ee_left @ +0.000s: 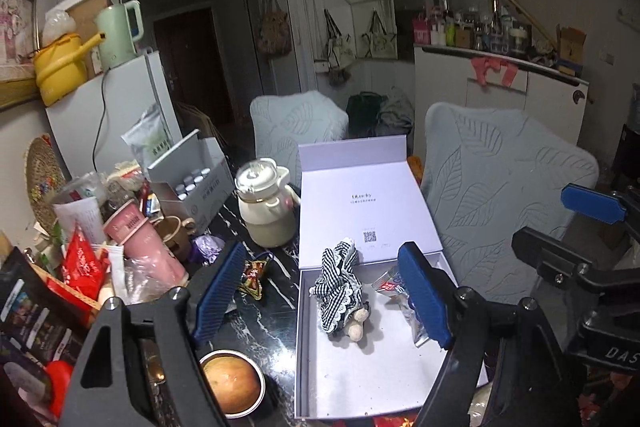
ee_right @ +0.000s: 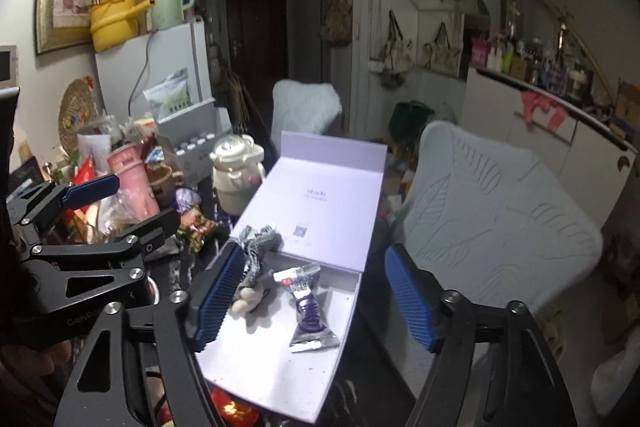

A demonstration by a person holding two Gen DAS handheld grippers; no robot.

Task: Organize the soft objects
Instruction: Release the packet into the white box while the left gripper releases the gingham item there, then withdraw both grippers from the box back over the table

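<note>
An open white gift box (ee_left: 360, 379) (ee_right: 248, 355) lies on the dark marble table with its lid folded back. Inside lie a plush toy in a black-and-white checked dress (ee_left: 340, 291) (ee_right: 252, 267) and a silver snack packet (ee_left: 400, 295) (ee_right: 308, 307). My left gripper (ee_left: 320, 303) is open and empty, its blue fingers straddling the box's near left part above the plush. My right gripper (ee_right: 316, 299) is open and empty above the packet. The right gripper also shows in the left wrist view (ee_left: 592, 203), and the left in the right wrist view (ee_right: 92, 187).
A red-patterned soft pouch (ee_left: 254, 277) (ee_right: 196, 227) lies left of the box. A cream kettle (ee_left: 266, 203), pink cups (ee_left: 140, 247), a carton of bottles (ee_left: 192, 183) and packets crowd the left. A bowl (ee_left: 232, 383) is near. Chairs (ee_left: 500, 187) stand at right.
</note>
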